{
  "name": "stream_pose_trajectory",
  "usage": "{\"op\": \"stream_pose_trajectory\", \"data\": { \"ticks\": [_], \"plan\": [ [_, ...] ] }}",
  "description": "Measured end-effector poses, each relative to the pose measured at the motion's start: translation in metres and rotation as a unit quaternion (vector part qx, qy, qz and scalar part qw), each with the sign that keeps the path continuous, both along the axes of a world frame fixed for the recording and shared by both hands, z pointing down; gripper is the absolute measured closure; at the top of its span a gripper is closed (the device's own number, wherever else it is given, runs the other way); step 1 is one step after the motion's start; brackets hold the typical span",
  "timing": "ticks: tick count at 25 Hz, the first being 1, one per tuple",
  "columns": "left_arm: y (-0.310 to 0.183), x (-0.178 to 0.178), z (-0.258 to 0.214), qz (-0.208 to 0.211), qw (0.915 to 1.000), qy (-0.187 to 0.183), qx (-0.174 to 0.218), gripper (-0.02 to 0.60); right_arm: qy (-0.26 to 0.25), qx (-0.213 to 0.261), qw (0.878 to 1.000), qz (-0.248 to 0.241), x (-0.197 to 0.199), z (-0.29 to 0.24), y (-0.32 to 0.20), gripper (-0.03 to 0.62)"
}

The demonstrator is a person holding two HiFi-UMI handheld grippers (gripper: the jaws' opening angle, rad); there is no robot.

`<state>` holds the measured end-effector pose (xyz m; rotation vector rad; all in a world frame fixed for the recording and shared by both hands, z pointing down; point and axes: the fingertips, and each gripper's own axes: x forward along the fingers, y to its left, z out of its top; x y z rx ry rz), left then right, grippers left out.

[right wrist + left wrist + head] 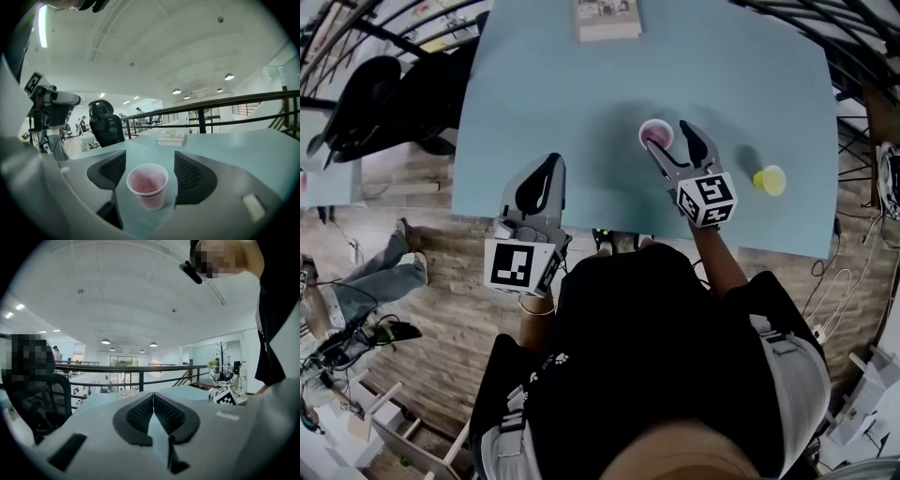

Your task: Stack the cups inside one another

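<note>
— How much room is there around the tongs?
— Bare pale blue bench [581, 103] lies ahead of both. Its near edge passes under the left tongs [153, 396], which are pressed together and empty.
— And the right tongs [150, 165]?
— Spread wide around the upright translucent pink plastic cup [147, 185], with a gap on each side. The small yellow plastic cup [771, 180] stands well to their right.

My light blue worktop [581, 103] carries a pale book [607, 19] lying flat at its far edge. Off its left corner a black office chair [370, 94] stands on the wooden plank floor [441, 309]. Further left on that floor, someone's legs in jeans [375, 267] stretch out (only the legs show). A dark metal railing [201, 121] runs beyond the worktop, and cables [836, 277] trail on the floor at my right.
</note>
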<state>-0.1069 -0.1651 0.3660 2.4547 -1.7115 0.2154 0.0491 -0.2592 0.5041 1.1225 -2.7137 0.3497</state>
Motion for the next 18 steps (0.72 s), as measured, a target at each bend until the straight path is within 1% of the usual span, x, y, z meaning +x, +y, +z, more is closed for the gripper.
{"op": "stream_pose_trajectory", "data": {
  "ticks": [5, 9, 11, 15, 18],
  "plan": [
    [-0.014, 0.009, -0.003, 0.035, 0.9993, 0.009, 0.012, 0.592, -0.046, 0.042, 0.998, 0.027, 0.014, -0.04, 0.004, 0.401],
    [-0.027, 0.028, -0.004, 0.07, 0.9973, 0.017, 0.017, 0.597, -0.064, 0.064, 0.994, 0.06, 0.034, -0.06, 0.009, 0.509],
    [-0.033, 0.04, -0.003, 0.091, 0.9955, 0.019, 0.02, 0.597, -0.07, 0.071, 0.992, 0.074, 0.046, -0.067, 0.012, 0.586],
    [-0.041, 0.065, -0.001, 0.132, 0.9907, 0.026, 0.019, 0.597, -0.073, 0.078, 0.989, 0.102, 0.069, -0.075, 0.022, 0.586],
    [-0.046, 0.086, 0.0, 0.171, 0.9846, 0.032, 0.018, 0.597, -0.068, 0.08, 0.985, 0.136, 0.089, -0.077, 0.033, 0.586]
  ]
}}
